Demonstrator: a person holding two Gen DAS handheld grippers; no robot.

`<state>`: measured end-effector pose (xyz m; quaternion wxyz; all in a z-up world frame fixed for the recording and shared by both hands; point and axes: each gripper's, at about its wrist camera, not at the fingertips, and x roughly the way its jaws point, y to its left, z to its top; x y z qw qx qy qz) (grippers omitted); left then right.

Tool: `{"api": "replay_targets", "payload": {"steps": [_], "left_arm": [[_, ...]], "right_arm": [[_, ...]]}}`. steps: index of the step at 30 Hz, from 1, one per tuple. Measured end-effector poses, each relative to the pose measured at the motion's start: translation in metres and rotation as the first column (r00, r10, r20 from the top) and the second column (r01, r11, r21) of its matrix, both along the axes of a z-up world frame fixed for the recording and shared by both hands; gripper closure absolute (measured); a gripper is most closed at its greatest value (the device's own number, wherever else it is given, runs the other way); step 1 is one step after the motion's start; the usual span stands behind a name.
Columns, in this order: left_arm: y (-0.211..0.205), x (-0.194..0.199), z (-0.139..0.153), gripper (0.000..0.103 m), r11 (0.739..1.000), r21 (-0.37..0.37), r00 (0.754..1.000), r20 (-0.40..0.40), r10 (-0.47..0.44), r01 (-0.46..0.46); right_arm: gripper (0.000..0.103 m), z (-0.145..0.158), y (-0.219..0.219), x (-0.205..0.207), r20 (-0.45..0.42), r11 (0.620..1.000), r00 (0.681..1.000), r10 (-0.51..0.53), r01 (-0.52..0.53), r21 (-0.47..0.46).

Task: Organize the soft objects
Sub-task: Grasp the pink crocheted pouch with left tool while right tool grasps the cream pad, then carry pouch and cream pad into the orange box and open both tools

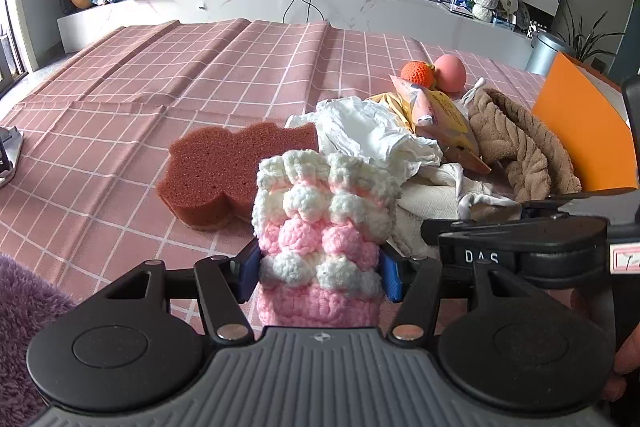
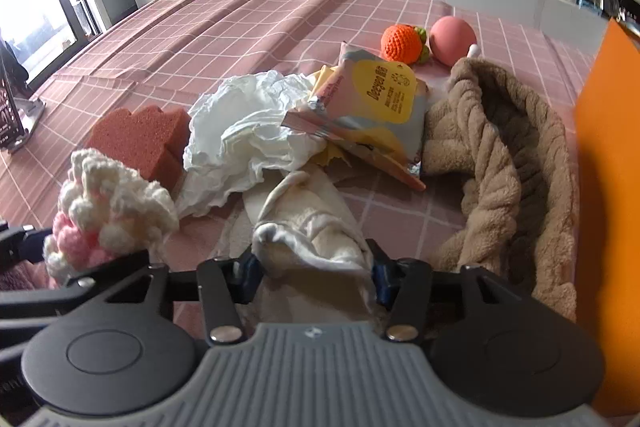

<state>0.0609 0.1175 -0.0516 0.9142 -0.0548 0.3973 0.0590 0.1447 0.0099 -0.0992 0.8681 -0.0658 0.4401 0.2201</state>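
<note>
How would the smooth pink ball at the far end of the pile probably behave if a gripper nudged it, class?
The pink ball would probably roll: it looks round and smooth, and sits on a flat checked tablecloth. The crochet orange beside it might block it on that side. Its smooth skin may slip from a gripper's hold more easily than the yarn would.

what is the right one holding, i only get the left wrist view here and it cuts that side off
Observer: The right gripper has its jaws closed on a cream cloth.
Operator: what does the snack pouch label look like from there
Observer: The pouch shows a yellow label patch with print facing the right camera.
Operator: anything green on the crochet orange
Observer: Yes, the crochet orange has a green crochet bit on its right, toward the pink ball.
</note>
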Motion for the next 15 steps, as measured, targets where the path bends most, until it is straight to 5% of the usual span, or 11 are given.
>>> {"api": "replay_targets", "payload": {"steps": [6,15], "left_arm": [[-0.002,-0.007,0.002,0.036,1.0,0.022,1.0,0.009,-0.004,0.004],[-0.014,-0.023,0.016,0.036,0.999,0.042,0.999,0.042,-0.032,0.03]], "right_arm": [[0.091,0.011,-0.005,-0.011,0.036,1.0,0.999,0.003,-0.002,-0.025],[0.093,0.044,-0.028,-0.041,0.082,0.999,0.997,-0.016,0.013,0.043]]}}
